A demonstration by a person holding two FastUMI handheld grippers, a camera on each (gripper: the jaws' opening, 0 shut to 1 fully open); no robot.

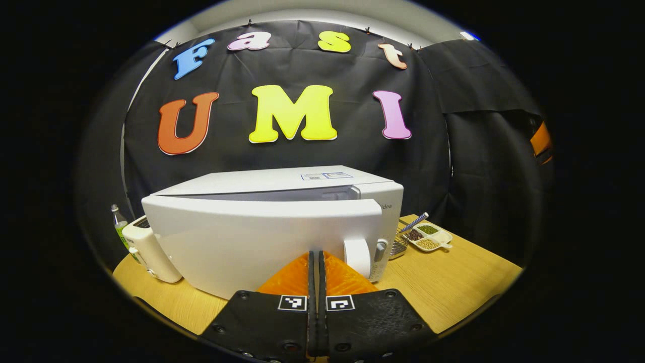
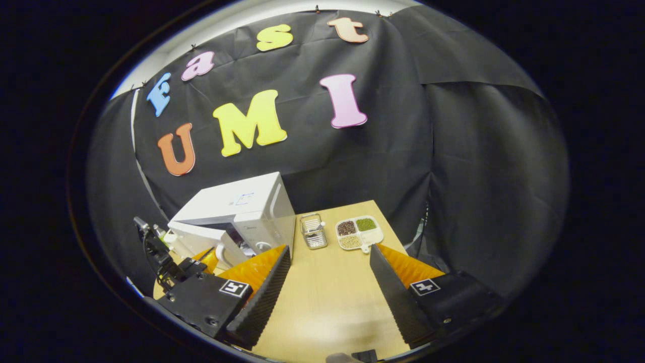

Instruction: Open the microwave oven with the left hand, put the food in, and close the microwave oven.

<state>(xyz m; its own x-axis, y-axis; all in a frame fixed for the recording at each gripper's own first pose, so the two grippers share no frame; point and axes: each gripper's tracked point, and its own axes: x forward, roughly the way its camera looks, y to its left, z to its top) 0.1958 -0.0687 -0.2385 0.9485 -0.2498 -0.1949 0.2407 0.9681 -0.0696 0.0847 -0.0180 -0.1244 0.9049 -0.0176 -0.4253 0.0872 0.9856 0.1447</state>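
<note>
Microwave oven, white boxy metal (image 1: pixel 282 222): door ajar, just ahead of your left gripper (image 1: pixel 316 262), fingers pressed together, holding nothing. Right gripper (image 2: pixel 327 282): spread, empty. Food, white divided tray of beans (image 2: pixel 359 233), on wooden table (image 2: pixel 327 302) beside the oven. Step: opening. Next: swing door wide.

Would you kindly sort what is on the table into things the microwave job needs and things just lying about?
Needed:
- white box-shaped microwave oven, door ajar
- white divided dish of beans and grains, probably the food
- left gripper, shut
- right gripper, open

Lying about:
- small wire basket
- white toaster
- clear plastic bottle
</note>
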